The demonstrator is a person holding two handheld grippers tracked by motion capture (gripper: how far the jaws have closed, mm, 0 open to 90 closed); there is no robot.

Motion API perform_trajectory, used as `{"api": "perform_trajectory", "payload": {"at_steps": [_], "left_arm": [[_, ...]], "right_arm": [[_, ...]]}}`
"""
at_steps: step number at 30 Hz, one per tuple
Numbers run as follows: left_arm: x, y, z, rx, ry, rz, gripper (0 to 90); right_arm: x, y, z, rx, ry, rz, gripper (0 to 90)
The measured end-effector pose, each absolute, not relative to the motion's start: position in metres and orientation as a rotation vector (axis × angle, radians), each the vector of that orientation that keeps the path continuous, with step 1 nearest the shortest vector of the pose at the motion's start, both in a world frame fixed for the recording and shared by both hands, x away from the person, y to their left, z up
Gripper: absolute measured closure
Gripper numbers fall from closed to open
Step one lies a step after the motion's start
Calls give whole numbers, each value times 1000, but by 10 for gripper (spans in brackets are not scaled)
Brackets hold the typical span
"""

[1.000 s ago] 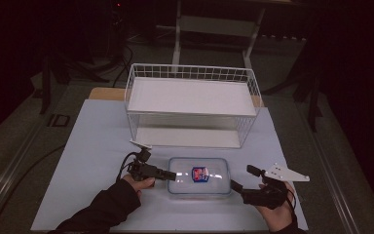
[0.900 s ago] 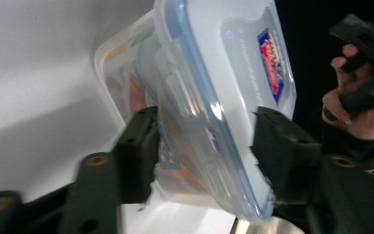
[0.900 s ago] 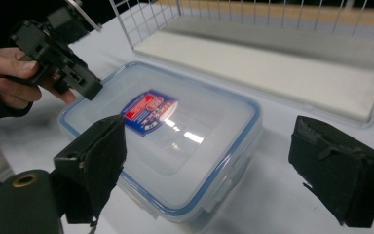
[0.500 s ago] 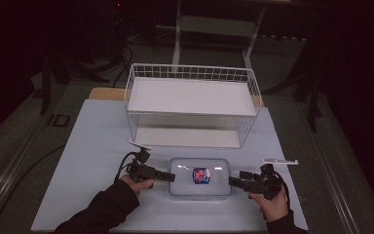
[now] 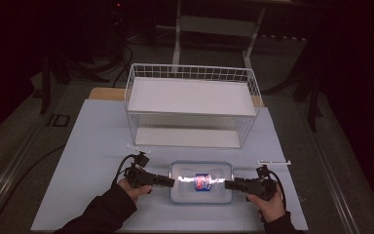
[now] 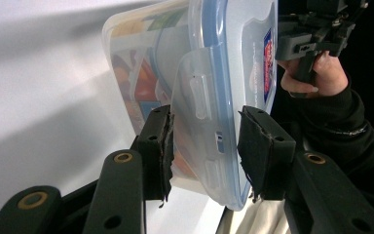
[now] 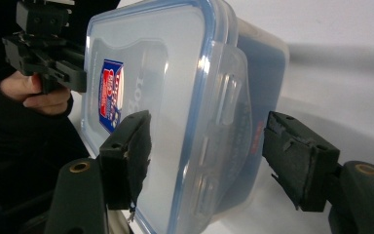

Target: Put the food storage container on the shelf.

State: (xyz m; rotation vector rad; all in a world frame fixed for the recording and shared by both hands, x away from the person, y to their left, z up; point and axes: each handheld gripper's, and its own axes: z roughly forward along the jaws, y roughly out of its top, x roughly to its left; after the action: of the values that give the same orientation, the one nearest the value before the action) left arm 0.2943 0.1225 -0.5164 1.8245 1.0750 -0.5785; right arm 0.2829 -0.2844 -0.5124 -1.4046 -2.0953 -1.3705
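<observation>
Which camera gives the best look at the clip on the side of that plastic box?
The left gripper view: the clip sits close up between the left claw's pads. The right gripper view shows the opposite clip, blurrier. The high view shows the box small, clips indistinct.

A pale blue table (image 5: 92, 146) seen from above in a dark room. Near its front edge lies a clear plastic box (image 5: 202, 182) with a blue-rimmed lid and a small red and blue label. A person's left gripper (image 5: 168, 181) meets the box's left end, the right gripper (image 5: 230, 184) its right end. Behind stands a white wire basket (image 5: 191, 105) on its side.
</observation>
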Motion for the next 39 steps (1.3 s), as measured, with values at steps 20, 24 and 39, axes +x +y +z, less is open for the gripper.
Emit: {"api": "perform_trajectory", "payload": {"at_steps": [20,24,39], "left_arm": [[275,121,-507,1839,1018,-428,576],[277,123,-502,1836,1010,-409,577],[306,141,-476,1784,1003,-274,577]], "right_arm": [[270,-286,-500,-1377,-2105,-1424,492],[273,-285,-497,-1363,-2105,-1441,492],[315,-266,-473,-1290,-2162,-1533,492]]}}
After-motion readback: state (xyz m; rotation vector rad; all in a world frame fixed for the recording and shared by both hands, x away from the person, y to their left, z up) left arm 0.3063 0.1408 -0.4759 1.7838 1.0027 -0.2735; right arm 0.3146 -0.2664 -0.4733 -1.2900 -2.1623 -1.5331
